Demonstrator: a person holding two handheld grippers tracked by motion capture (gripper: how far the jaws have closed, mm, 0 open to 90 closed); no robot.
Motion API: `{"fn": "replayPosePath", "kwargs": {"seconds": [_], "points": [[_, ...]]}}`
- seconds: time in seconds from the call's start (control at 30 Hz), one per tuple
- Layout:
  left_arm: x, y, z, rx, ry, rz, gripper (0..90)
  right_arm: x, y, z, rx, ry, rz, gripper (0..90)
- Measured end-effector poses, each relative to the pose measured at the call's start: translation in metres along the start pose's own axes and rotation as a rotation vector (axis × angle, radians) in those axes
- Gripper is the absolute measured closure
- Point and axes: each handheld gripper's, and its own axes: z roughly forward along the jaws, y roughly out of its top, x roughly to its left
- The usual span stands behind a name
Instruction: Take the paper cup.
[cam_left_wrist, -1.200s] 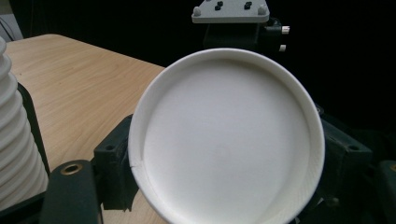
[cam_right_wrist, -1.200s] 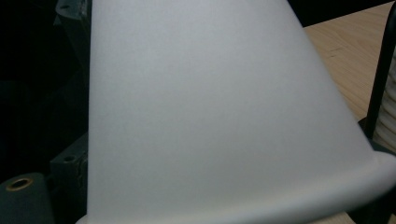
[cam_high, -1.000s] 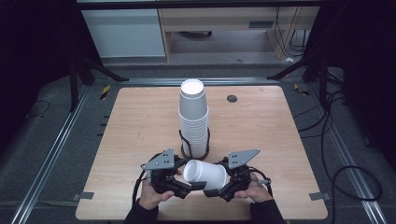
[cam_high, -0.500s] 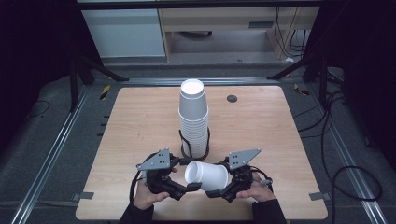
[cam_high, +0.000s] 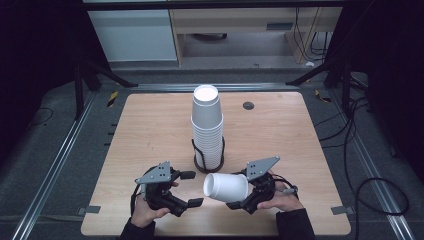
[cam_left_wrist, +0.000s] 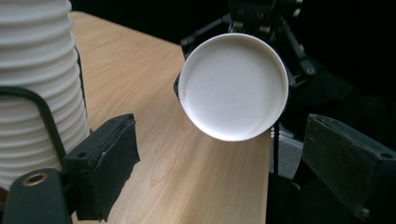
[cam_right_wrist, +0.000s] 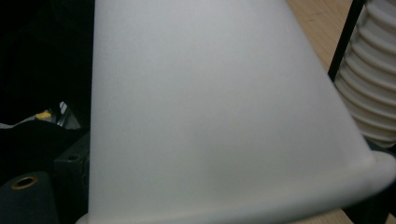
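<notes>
The single white cup (cam_high: 226, 186) is now released by the left gripper (cam_high: 191, 188), jaws just opened wide and empty, and is kept clamped sideways in the right gripper (cam_high: 239, 196), so the hand-over appears complete.

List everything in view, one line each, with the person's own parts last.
single cup: one, white, on its side above the table's near edge, gripped at its rim end
cup stack: one, white, table centre, upside down
wire holder: one, black, around the stack's base
table: one, light wood
round grommet: one, dark, far right of the tabletop
left gripper: one, black, jaws just opened, nothing between them
right gripper: one, black, clamped on the single cup
hands: two, near edge
</notes>
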Motion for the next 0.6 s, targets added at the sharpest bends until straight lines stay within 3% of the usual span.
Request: {"fn": "replayPosePath", "kwargs": {"seconds": [0.27, 0.6], "points": [[-0.003, -0.008, 0.015, 0.067, 0.014, 0.021, 8.4, 0.0, 0.002, 0.005, 0.064, 0.002, -0.035, 9.3], [-0.003, -0.009, 0.03, 0.097, -0.01, 0.025, 9.1, 0.0, 0.003, 0.02, 0.145, 0.018, -0.073, 9.3]]}}
